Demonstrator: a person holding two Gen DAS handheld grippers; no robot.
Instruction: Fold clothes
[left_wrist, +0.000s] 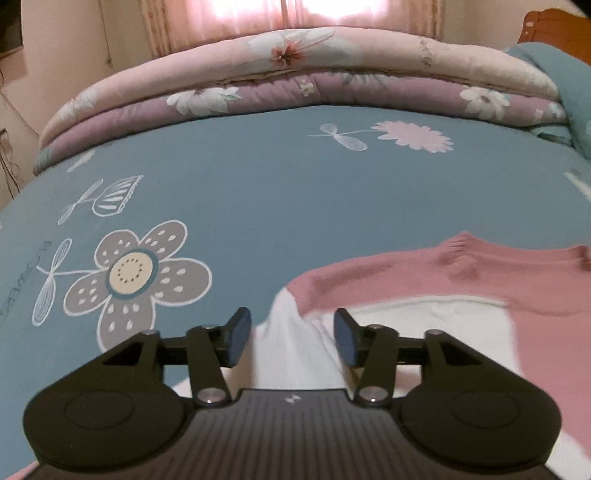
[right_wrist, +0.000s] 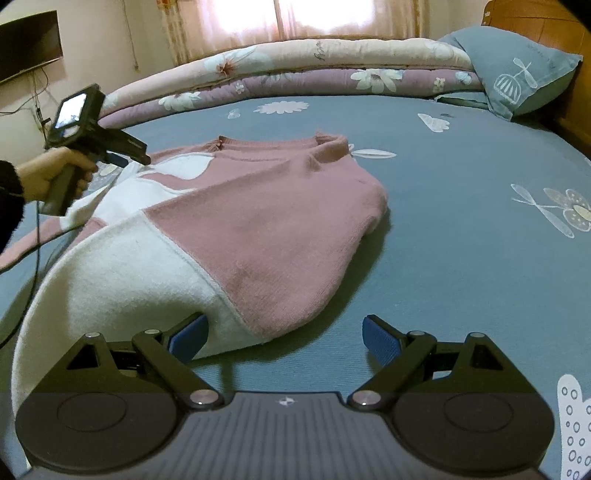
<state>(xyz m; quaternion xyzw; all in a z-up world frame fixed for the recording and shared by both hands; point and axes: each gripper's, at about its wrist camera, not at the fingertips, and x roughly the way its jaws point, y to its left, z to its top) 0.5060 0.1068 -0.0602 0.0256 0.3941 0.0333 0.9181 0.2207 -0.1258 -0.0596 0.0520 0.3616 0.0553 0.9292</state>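
One pink-and-white knitted sweater (right_wrist: 258, 236) is lying mid-bed on blue floral sheet (right_wrist: 461, 258); two folded quilts (right_wrist: 295, 70) beyond it | left gripper (left_wrist: 292, 338) is hovering parted over its white sleeve, gripping nothing | right gripper (right_wrist: 284, 338) is gaping wide, empty, at its hem

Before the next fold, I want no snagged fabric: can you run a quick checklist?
1. Left gripper open: ok, pads apart, not pressing the white fabric between them.
2. Right gripper open: ok, nothing pinched; its left pad sits against the hem.
3. Pink and white knitted sweater lying flat: not ok, the near white part bulges upward.
4. Sleeves tucked in: cannot tell, the right one is out of sight.
5. Blue flowered bedsheet free beside the sweater: ok.
6. Black cable off the sweater: cannot tell.
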